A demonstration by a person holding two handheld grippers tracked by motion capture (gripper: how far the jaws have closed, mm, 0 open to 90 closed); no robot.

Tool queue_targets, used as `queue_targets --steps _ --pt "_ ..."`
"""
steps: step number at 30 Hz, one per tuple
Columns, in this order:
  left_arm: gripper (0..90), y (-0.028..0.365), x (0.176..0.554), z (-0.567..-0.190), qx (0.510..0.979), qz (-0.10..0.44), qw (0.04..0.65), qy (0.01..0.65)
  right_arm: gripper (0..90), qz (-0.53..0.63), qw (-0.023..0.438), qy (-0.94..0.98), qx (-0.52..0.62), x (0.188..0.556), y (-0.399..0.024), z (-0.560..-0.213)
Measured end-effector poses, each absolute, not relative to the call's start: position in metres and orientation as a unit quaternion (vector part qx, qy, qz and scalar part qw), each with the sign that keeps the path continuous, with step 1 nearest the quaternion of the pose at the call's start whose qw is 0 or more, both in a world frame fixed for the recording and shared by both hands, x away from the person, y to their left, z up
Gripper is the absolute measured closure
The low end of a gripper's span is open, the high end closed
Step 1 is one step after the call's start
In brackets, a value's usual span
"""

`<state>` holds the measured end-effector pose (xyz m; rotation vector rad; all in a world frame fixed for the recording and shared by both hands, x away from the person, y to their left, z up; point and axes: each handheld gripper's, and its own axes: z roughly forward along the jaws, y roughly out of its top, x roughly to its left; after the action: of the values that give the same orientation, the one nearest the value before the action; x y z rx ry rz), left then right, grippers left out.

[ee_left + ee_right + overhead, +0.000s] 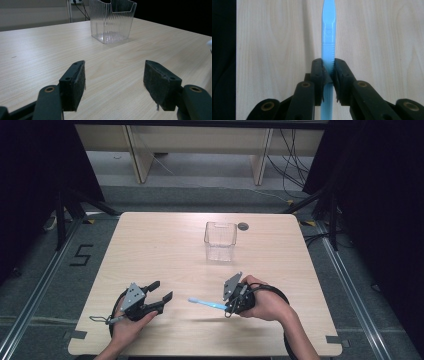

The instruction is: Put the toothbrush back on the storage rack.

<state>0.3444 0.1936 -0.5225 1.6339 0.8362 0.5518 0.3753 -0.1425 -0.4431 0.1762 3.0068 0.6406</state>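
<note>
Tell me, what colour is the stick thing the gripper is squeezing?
Light blue. The plastic stick clamped in the right gripper shows best in the right gripper view.

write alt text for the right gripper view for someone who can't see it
The right gripper has its two black jaws shut on a light blue plastic knife, whose serrated blade passes between the pads while its handle points straight up the picture. Behind it lies the pale wooden table, with a dark strip along the left edge.
</note>
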Motion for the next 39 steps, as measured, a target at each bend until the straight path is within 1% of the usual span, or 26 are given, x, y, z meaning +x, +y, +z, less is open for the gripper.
queue_targets --steps 6,10,16,17,26,27,28,30,36,39 --pt "34.1 0.193 0.344 -0.522 0.698 0.236 0.574 0.356 79.1 0.251 0.047 0.965 0.067 0.376 -0.148 -0.44" --pt "34.1 0.193 0.344 -0.522 0.699 0.236 0.574 0.357 79.1 0.277 0.068 0.956 0.065 0.377 -0.152 -0.443" --pt "34.2 0.193 0.344 -0.522 0.699 0.237 0.573 0.356 79.1 0.292 0.069 0.949 0.095 0.373 -0.156 -0.446" --pt "34.2 0.193 0.344 -0.522 0.699 0.237 0.573 0.357 79.1 0.297 0.075 0.948 0.085 0.374 -0.156 -0.447" --pt "34.2 0.193 0.344 -0.522 0.699 0.237 0.574 0.355 79.1 0.331 0.091 0.933 0.106 0.372 -0.16 -0.45" --pt "34.2 0.193 0.344 -0.523 0.699 0.238 0.574 0.355 79.1 0.334 0.099 0.932 0.105 0.372 -0.16 -0.45" --pt "34.2 0.192 0.344 -0.523 0.699 0.237 0.574 0.355 79.1 0.339 0.094 0.93 0.109 0.372 -0.16 -0.45" --pt "34.2 0.192 0.344 -0.522 0.699 0.236 0.574 0.355 79.2 0.348 0.099 0.925 0.113 0.372 -0.161 -0.45" --pt "34.2 0.192 0.343 -0.522 0.699 0.237 0.573 0.355 79.2 0.376 0.124 0.909 0.131 0.372 -0.164 -0.45" --pt "34.3 0.192 0.343 -0.522 0.699 0.238 0.573 0.355 79.2 0.393 0.128 0.9 0.141 0.373 -0.166 -0.451"
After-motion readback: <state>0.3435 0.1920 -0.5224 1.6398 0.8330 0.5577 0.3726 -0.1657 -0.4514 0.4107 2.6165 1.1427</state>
